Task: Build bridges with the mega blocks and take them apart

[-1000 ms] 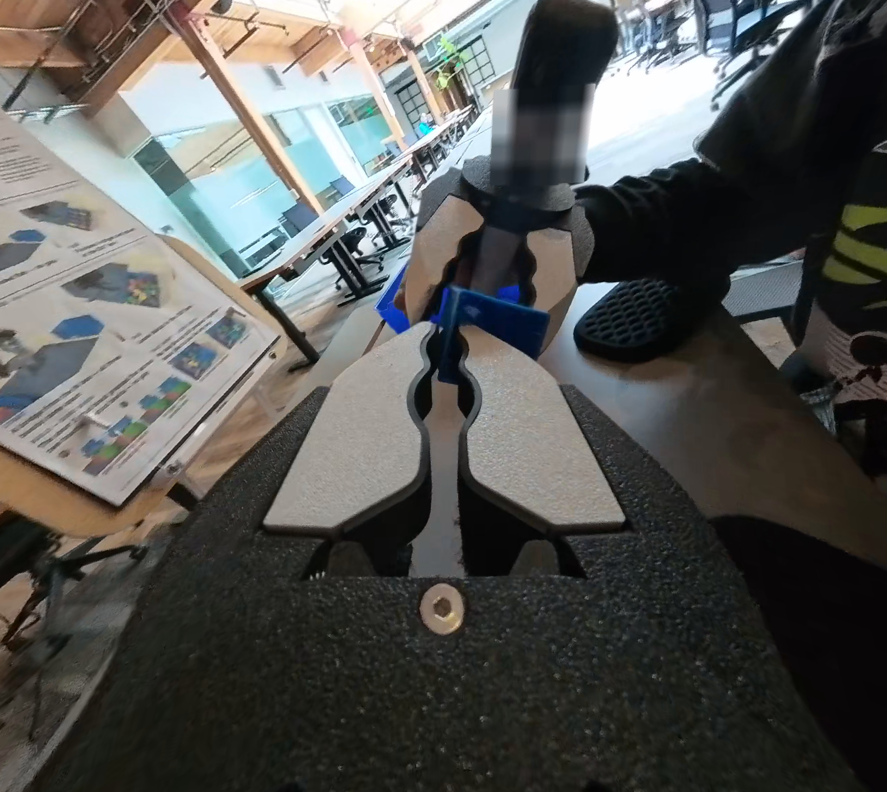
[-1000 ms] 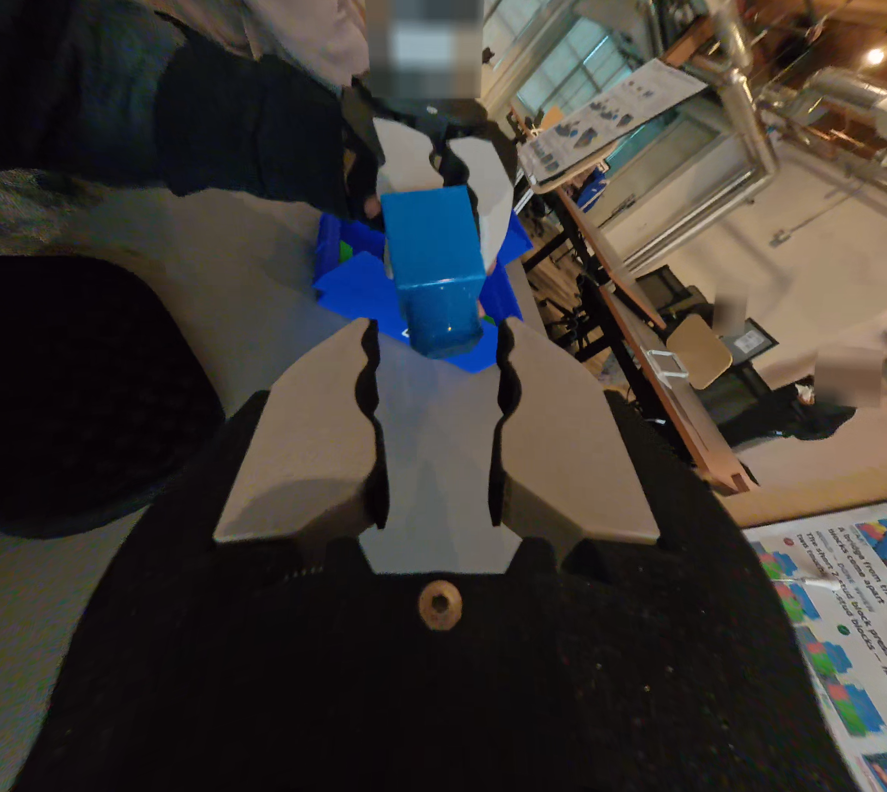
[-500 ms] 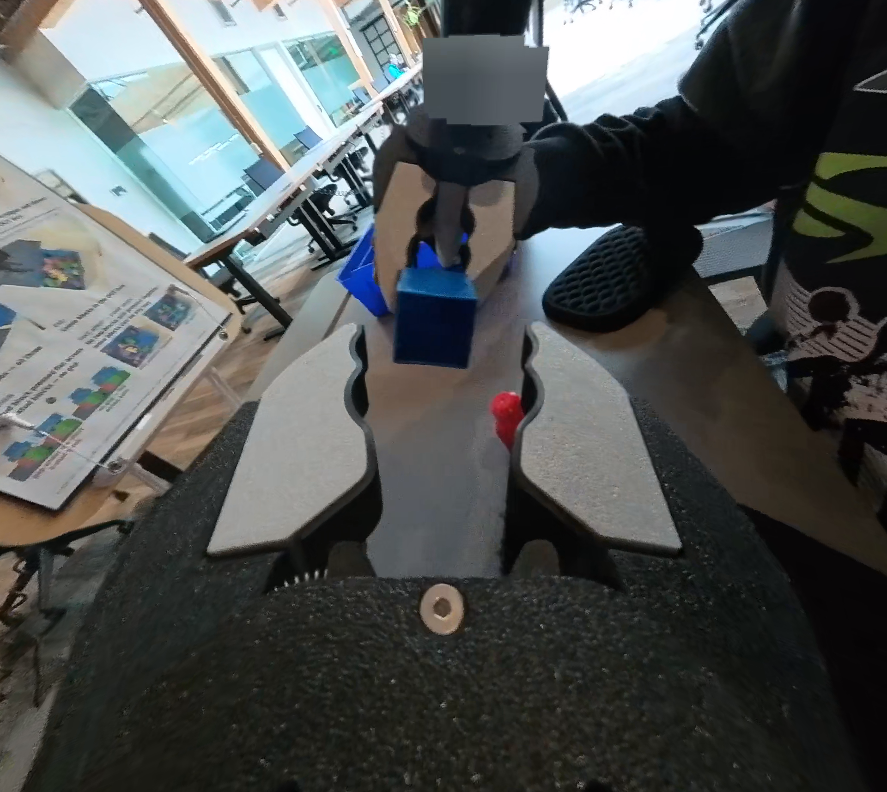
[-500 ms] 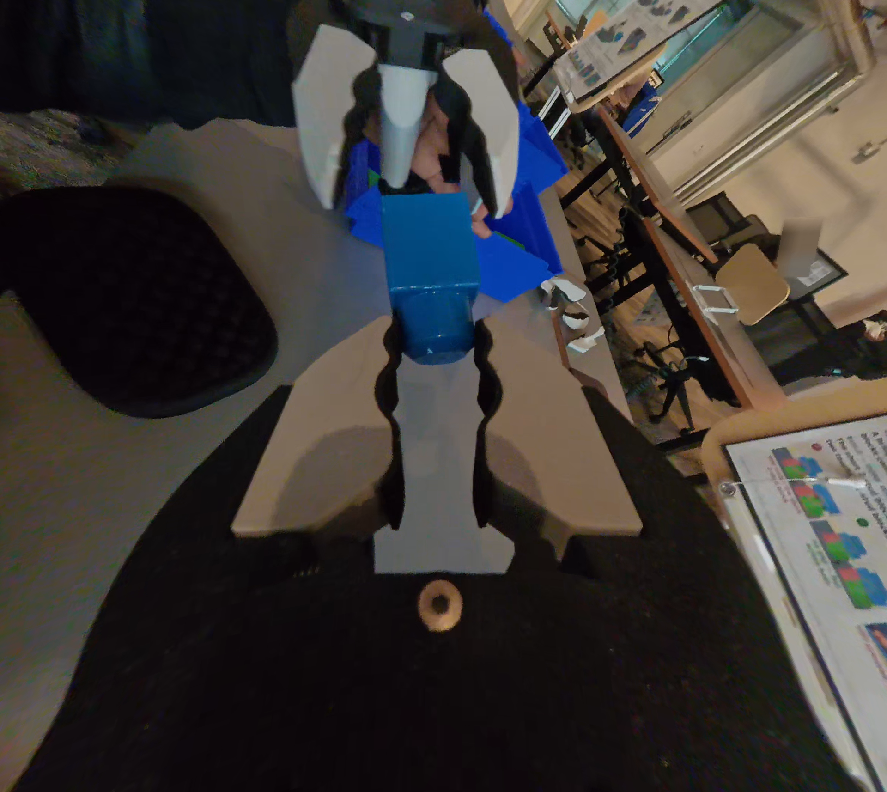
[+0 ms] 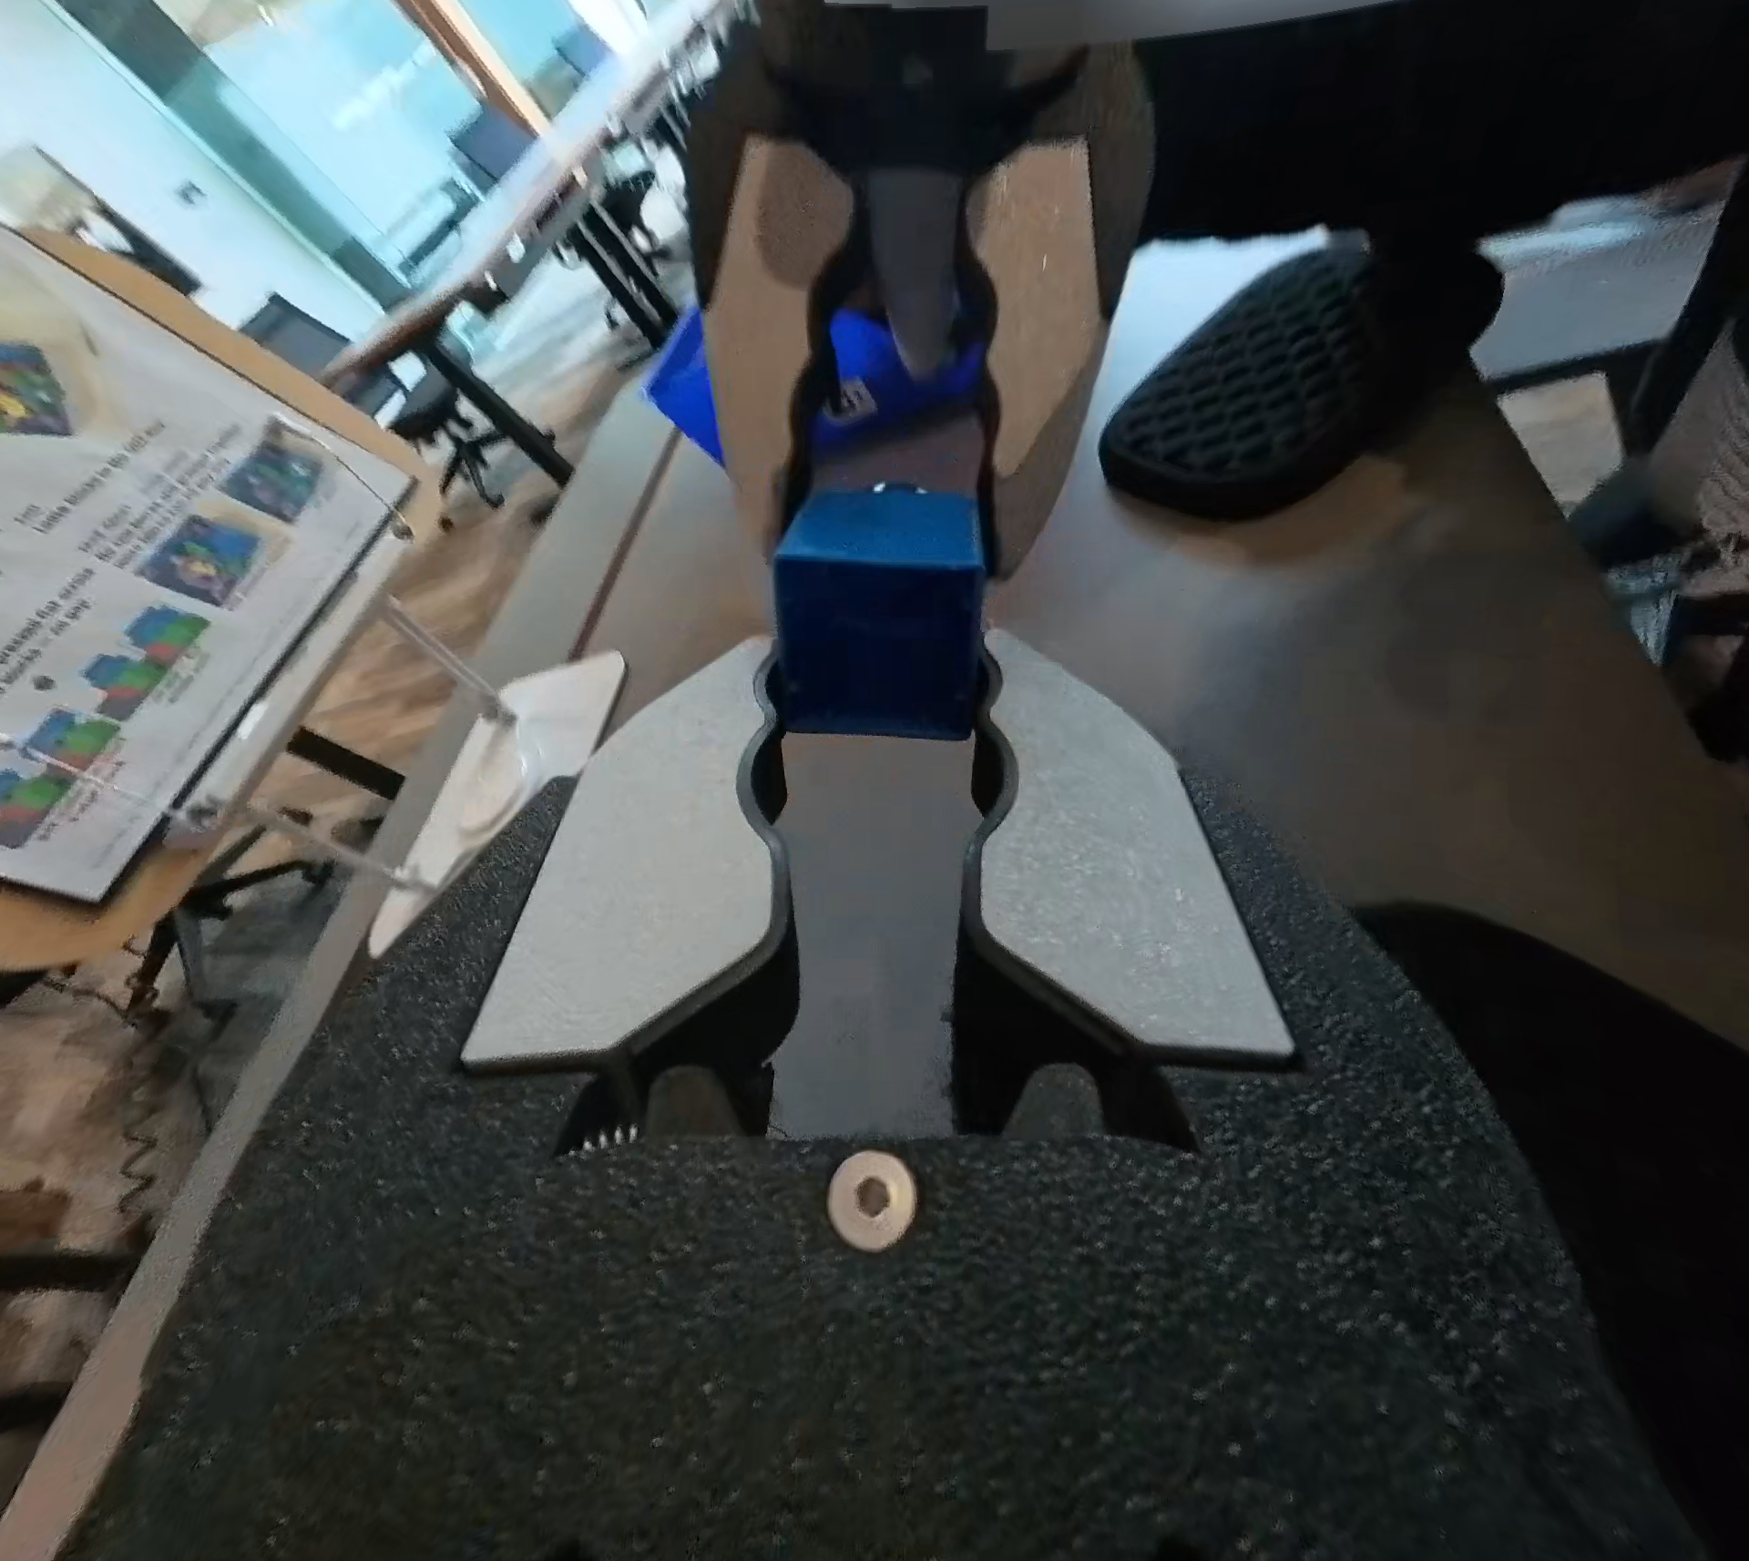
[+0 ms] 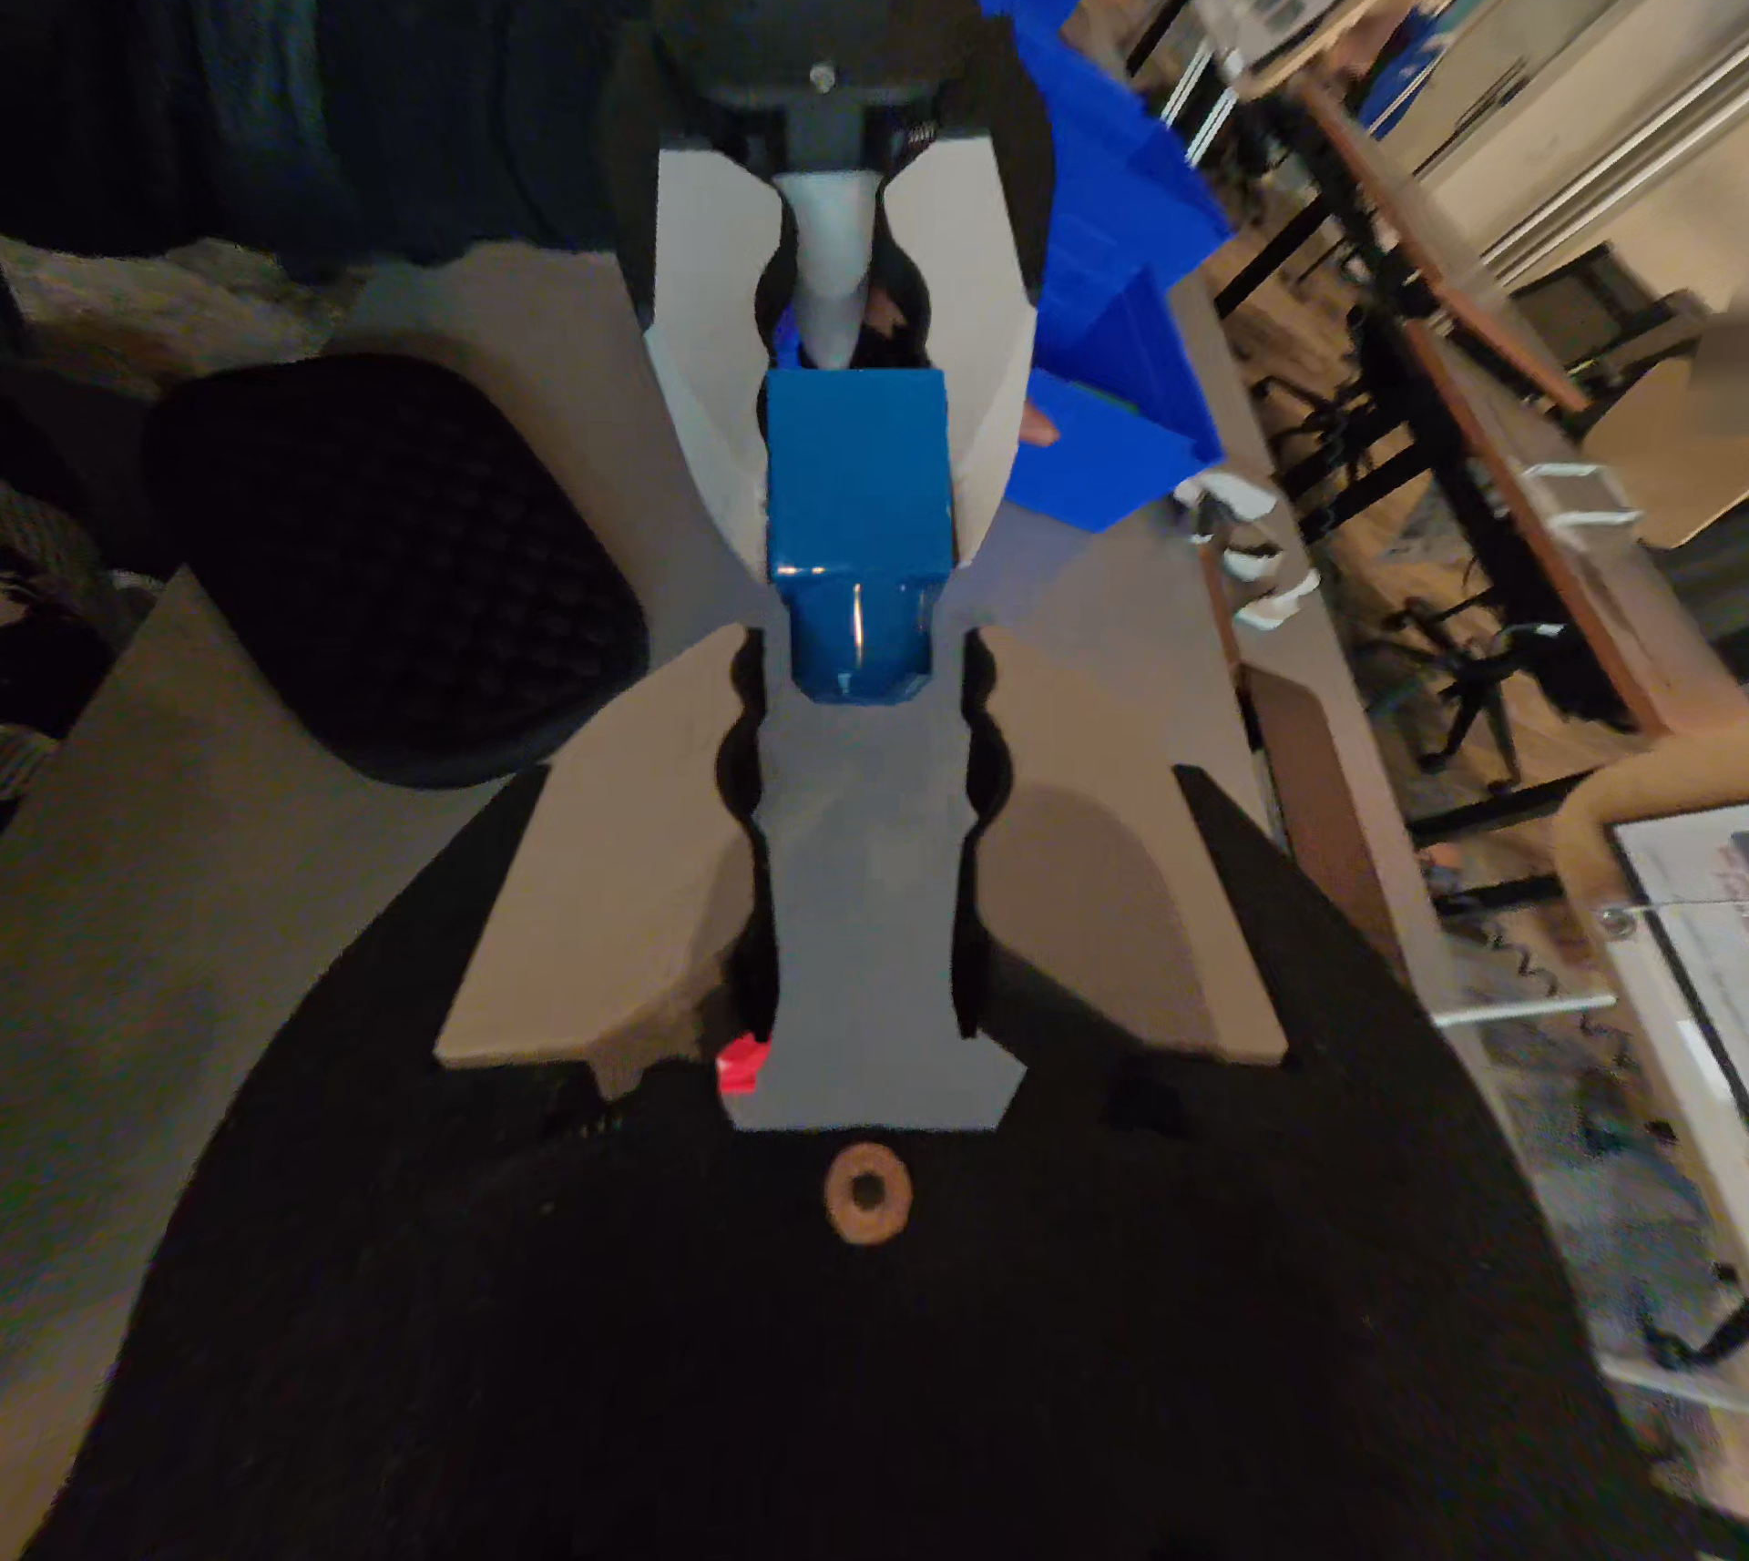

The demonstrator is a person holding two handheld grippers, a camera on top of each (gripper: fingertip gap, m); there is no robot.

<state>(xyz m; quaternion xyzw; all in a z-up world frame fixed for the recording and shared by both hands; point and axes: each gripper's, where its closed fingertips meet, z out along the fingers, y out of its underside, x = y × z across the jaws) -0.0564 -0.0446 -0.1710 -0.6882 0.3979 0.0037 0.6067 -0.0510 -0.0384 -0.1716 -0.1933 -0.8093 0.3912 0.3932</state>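
Note:
A blue mega block [image 5: 875, 636] is held in the air between the two grippers, which face each other tip to tip. My left gripper [image 5: 875, 669] is shut on the block's square body. In the right wrist view the block [image 6: 856, 475] points its round stud at my right gripper [image 6: 861, 650], whose fingers stand on either side of the stud with a small gap, open. The right gripper also shows in the left wrist view [image 5: 890, 560] behind the block. A small red block [image 6: 743, 1061] lies on the table [image 6: 237, 901] under the right gripper.
A blue bin [image 6: 1117, 267] stands on the table behind the grippers. A black honeycomb mat [image 5: 1259, 399] lies at the table's side near a person's dark sleeve. A picture sheet on a clear stand [image 5: 142, 550] is beyond the table edge. Small white clips [image 6: 1249, 560] lie near the edge. The tips of both grippers are at nearly the same place.
Half a second ago the right gripper was shut on the block's stud and the left was wide open. Now the left has closed on the block's body and the right has opened slightly.

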